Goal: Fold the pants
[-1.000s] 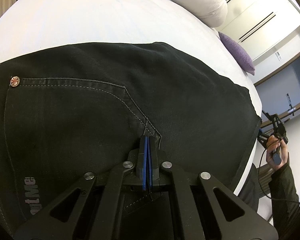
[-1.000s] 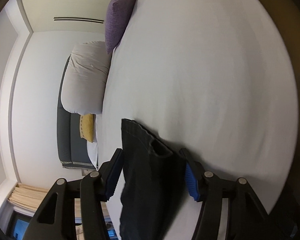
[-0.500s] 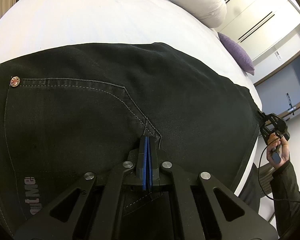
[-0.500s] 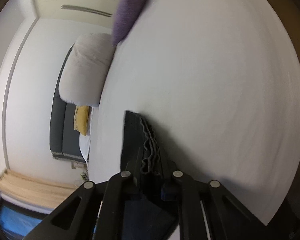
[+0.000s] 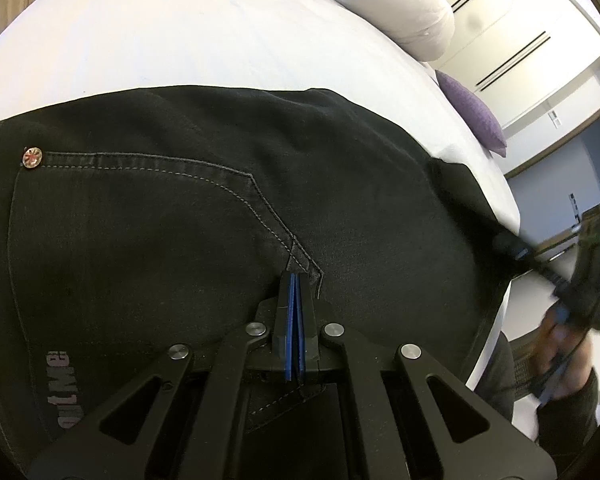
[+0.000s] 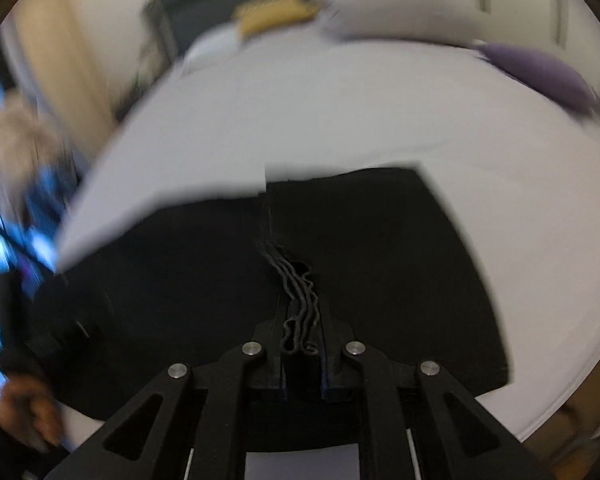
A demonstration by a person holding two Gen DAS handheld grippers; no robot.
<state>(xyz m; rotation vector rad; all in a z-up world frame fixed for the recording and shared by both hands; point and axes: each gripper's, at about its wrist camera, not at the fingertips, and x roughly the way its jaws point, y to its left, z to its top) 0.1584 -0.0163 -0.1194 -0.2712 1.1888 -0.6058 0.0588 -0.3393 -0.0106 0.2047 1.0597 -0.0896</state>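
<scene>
1. The black denim pants (image 5: 204, 208) lie flat on the white bed (image 5: 180, 32), seat side up, stitched pocket showing.
2. The left gripper (image 5: 296, 284) rests by the pocket corner, jaws together, seemingly pinning the waist end in place.
3. The right gripper (image 6: 302, 320) has its jaws clamped on bunched hem layers of the pants (image 6: 380, 260), probably to carry the legs over for a fold.
4. Bare sheet beyond the cloth leaves landing room; the mattress edge runs close on the right.
5. A white rolled duvet (image 5: 400, 4) and purple cushion (image 5: 472, 120) sit well apart.
</scene>
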